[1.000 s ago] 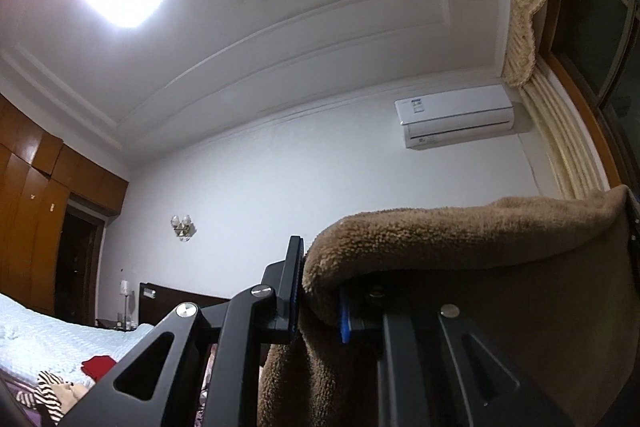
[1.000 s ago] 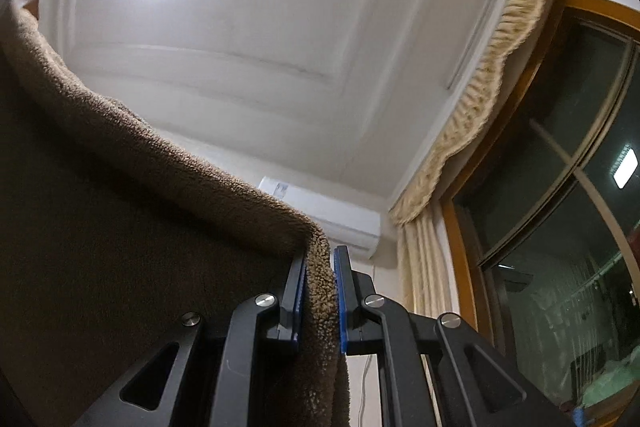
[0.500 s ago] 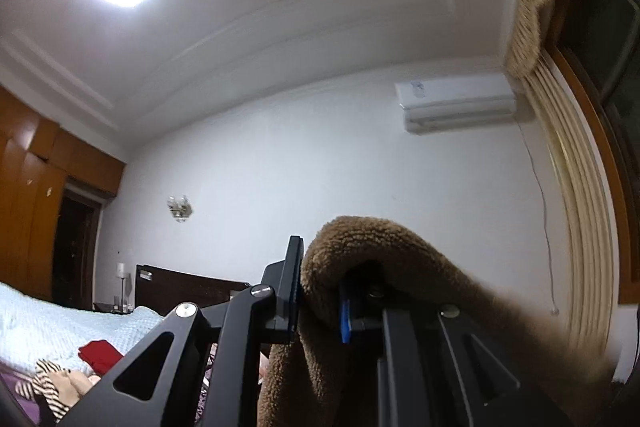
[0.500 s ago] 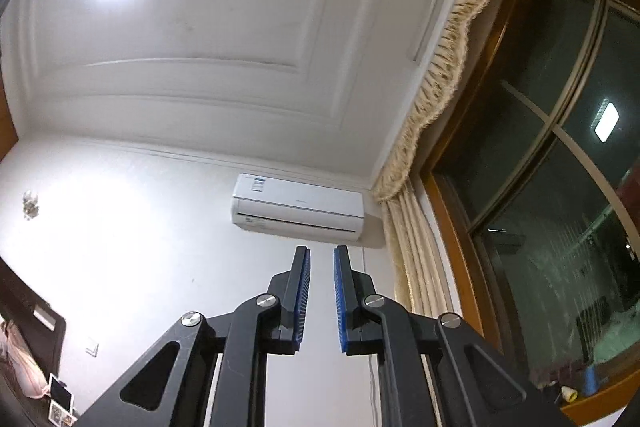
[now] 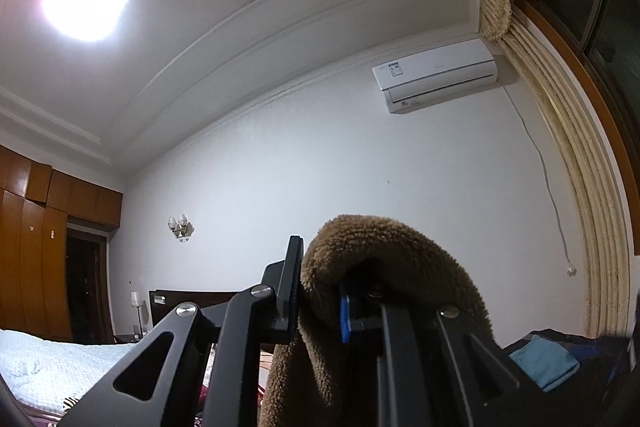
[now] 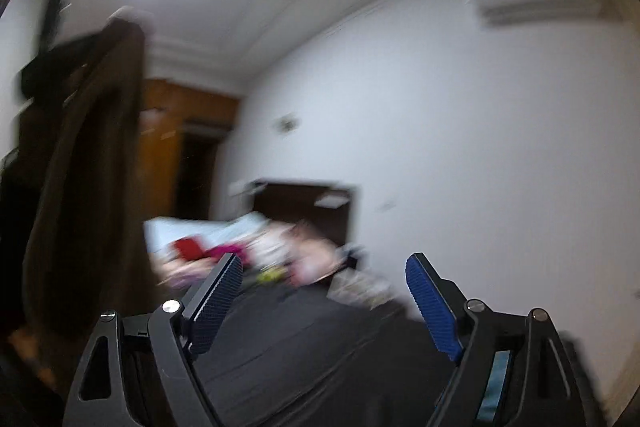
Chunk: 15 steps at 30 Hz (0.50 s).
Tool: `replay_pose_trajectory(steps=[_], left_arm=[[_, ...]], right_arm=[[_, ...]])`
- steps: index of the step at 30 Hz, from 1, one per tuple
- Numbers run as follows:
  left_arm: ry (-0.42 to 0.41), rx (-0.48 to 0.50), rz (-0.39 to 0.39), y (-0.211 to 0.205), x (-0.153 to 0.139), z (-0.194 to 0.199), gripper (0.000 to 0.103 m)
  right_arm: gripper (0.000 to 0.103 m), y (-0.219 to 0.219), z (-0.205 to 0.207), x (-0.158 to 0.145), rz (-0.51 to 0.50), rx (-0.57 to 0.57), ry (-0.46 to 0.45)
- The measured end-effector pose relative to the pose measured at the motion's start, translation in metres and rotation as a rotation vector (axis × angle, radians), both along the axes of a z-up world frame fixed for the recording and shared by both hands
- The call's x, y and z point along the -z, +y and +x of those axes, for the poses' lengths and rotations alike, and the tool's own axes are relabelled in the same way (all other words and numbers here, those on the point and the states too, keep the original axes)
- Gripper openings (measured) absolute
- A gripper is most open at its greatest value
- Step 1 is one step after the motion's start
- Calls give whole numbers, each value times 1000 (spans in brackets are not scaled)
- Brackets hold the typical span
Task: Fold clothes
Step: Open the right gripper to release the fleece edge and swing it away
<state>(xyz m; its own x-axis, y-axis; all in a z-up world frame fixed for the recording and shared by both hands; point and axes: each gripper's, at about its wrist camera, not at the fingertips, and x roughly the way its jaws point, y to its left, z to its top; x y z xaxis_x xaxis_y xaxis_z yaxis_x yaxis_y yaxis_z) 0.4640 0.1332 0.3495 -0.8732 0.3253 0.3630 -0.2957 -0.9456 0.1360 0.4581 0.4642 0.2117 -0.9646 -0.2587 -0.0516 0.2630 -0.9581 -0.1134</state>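
My left gripper [image 5: 320,291] is shut on a brown fleece garment [image 5: 384,259] and holds it up high; the fleece bulges over the right finger and hangs down below. In the right wrist view the same garment [image 6: 88,155] hangs as a dark blurred strip at the left. My right gripper [image 6: 324,291] is open wide and empty, tilted down toward a dark cloth [image 6: 304,347] on the bed.
A bed with a white cover [image 5: 52,363] and mixed coloured clothes [image 6: 224,251] lies ahead. A blue folded cloth [image 5: 544,363] lies at the right. There are wooden wardrobes [image 5: 36,251] at the left and a curtain [image 5: 592,211] and window at the right.
My right gripper let go of the fleece, opened wide and swung down toward the bed. The fleece now hangs from my left gripper alone, no longer stretched between the two.
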Motion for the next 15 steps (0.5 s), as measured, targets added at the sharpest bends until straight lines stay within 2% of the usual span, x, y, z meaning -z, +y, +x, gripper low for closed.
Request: replay_pose_trajectory(steps=[2,6,11,15], left_arm=[[-14,-4,-3,3,-1,-5,18],[-42,-5,-4,7,-4,-14,18],[-61,-5,1,14,-9,-19,18],[-59,-15,-21,25,-9,-17,18]], right_arm=[[86,1,-6,20,-10,-92,-77],[86,20,-7,61,-132,-327,-210],[86,29,4,102,-194,-390,-280],[86,7,14,121,-105,-442,-295]])
